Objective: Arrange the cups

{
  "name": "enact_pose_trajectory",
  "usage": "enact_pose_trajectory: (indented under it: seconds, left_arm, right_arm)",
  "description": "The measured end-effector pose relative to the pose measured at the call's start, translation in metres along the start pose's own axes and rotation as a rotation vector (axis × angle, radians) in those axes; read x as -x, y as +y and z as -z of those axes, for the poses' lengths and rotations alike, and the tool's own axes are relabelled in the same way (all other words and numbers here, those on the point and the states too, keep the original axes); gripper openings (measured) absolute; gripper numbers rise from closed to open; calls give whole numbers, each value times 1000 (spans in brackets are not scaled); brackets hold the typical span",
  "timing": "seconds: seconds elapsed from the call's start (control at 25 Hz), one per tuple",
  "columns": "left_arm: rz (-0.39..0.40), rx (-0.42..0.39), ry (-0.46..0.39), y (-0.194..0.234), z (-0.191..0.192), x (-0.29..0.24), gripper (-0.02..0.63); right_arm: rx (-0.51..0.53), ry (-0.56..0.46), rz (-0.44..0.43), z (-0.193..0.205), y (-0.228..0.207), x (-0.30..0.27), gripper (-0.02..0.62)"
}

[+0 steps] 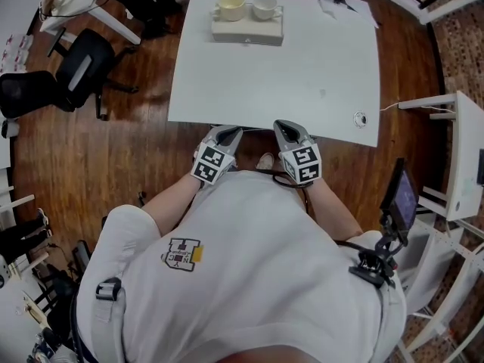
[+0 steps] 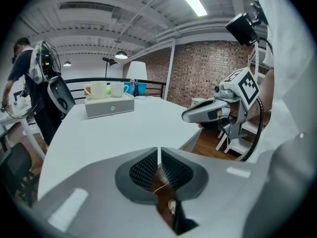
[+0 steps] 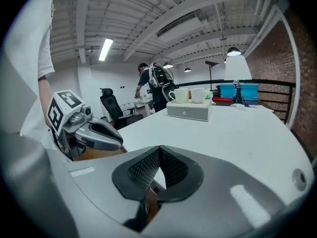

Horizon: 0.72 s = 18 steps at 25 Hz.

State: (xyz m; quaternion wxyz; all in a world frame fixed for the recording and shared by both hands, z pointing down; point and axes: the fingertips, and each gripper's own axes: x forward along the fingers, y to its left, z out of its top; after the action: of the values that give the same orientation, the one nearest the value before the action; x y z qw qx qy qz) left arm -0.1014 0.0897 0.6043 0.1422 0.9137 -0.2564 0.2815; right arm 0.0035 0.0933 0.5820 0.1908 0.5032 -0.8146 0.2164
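The left claw (image 1: 229, 133) and right claw (image 1: 283, 128) were closed and empty at the near table (image 1: 302, 89) edge. The cups (image 1: 231, 6) sat far ahead, slightly nearer the left claw.

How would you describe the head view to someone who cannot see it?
Seen from above, a person in a white shirt holds the left hand-held gripper and right hand-held gripper, both empty, at the near edge of a white table. At its far edge, a cream cup and a white cup sit on a pale box.
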Motion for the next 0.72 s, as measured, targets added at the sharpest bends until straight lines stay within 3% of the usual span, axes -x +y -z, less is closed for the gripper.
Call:
enact_pose_trajectory:
  seconds: [0.72]
  left_arm:
    - [51, -8, -12, 22, 5, 2, 21]
  right_arm:
    - [25, 32, 72, -9, 9, -18, 0]
